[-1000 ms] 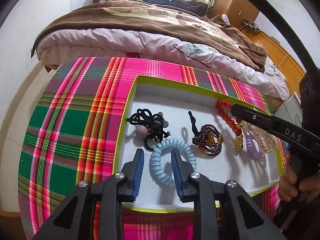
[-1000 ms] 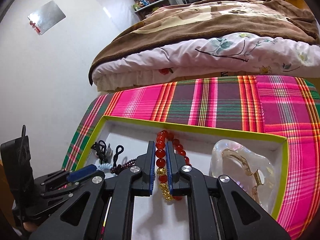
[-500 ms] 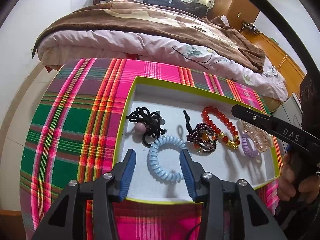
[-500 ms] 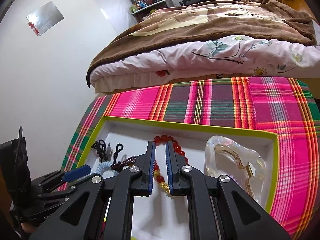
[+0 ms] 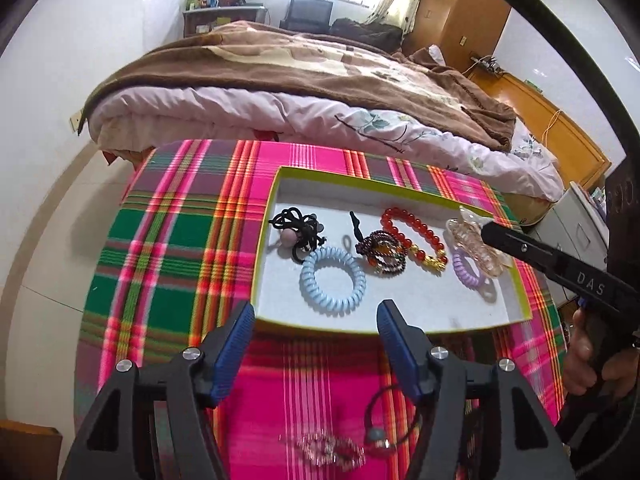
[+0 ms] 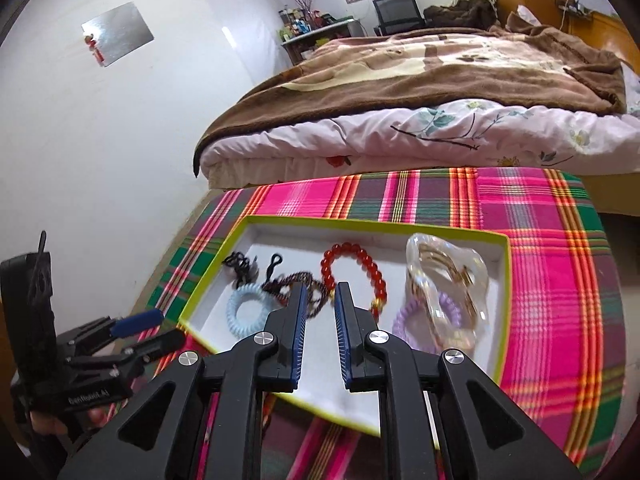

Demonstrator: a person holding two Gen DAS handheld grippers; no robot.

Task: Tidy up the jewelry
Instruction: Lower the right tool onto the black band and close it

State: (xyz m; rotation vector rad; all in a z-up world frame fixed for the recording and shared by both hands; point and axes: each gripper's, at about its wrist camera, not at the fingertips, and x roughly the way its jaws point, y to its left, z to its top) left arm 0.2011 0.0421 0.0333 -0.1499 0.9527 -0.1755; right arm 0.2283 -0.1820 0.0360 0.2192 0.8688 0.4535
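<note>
- On the far left of the right wrist view, the left gripper (image 6: 154, 326) is seen only side-on, with a bit of the hand under it cut off by the frame edge
- In its own view, the left gripper (image 5: 316, 314) is spread wide with nothing between the pads; its jaws have just been opening, and it's hung over the near rim of the tray (image 5: 360, 326)
- Inside the tray, left to right: a black hair tie (image 5: 298, 228), a blue coil tie (image 5: 333, 279), a dark beaded bracelet (image 5: 382, 251), a red bead bracelet (image 5: 416, 240), a purple coil tie (image 5: 468, 270) partly tucked under a clear hair claw (image 5: 478, 246)
- The claw's right end is hidden behind the right gripper's finger in the left wrist view
- Below the tray, on the plaid cloth (image 5: 160, 248), a sparkly piece (image 5: 324, 448) and a thin black loop (image 5: 390, 420) are blurred and partly blocked by the left gripper's arms, so they're hard to make out
- The right gripper (image 6: 322, 300) is parted only narrowly, jaws just eased open, nothing pinched; it's pointed down over the tray's near middle
- Lots of bare plaid cloth is left to the tray's left and right
</note>
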